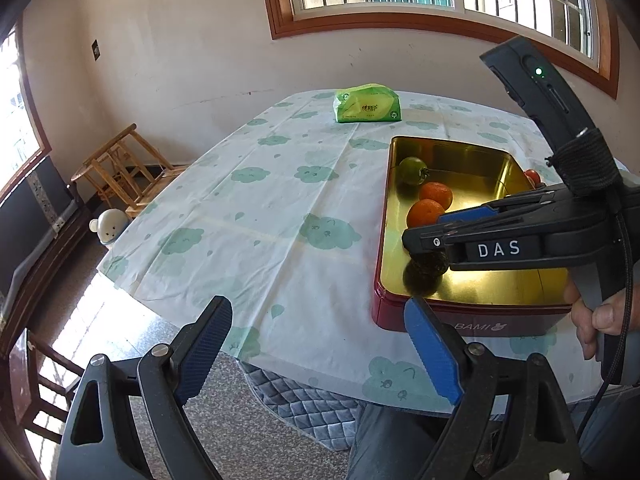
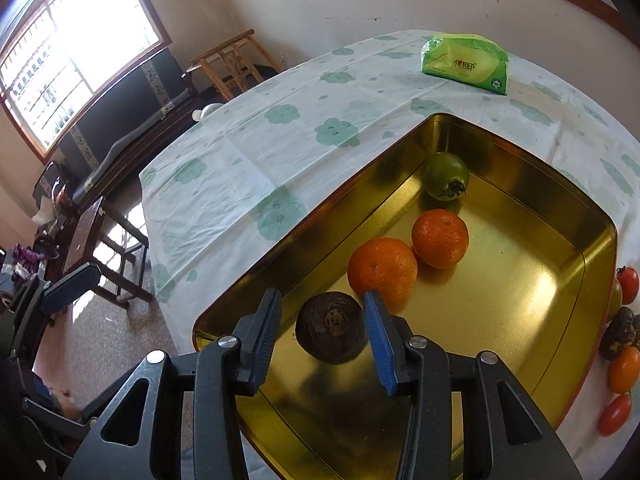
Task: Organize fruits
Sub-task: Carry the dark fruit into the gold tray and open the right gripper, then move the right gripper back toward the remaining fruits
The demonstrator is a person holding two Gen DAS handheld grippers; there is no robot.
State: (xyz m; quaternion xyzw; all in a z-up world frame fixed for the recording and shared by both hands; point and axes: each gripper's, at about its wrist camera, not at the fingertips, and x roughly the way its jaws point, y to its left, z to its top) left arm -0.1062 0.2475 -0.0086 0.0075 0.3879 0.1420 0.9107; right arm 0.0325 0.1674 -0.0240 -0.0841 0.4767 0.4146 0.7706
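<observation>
The right gripper [image 2: 322, 326] hangs over the near corner of a gold-lined tin [image 2: 520, 280] with a dark red outer wall, which sits on a tabletop [image 2: 240, 168] covered by a white cloth printed with green clouds. Between its blue-padded fingers [image 2: 378, 344] lies a dark fruit [image 2: 330, 328], round, brown-black, rough and ridged, with a dry puckered centre facing up. It rests on the tin floor. The fingers stand slightly apart: a clear gap shows on the left side of the fruit, while the right pad sits just beside it, and contact there cannot be told.

Just beyond the right fingertip lie two bright oranges [image 2: 382, 270], pebbly-skinned and touching each other. Further beyond them, toward the tin's far corner, sits a green tomato [image 2: 444, 176], glossy, with a dried dark calyx. To the right of the fingers, outside the tin on the cloth, more fruit [image 2: 622, 368] is lined up: red and orange tomatoes and further dark ones.

The left gripper [image 1: 320, 348] hovers at the tabletop's near edge with its fingers spread wide and nothing between them; the tin lies beyond and to the right of its right finger. A green tissue pack [image 1: 367, 103] lies far beyond both pairs of fingers
</observation>
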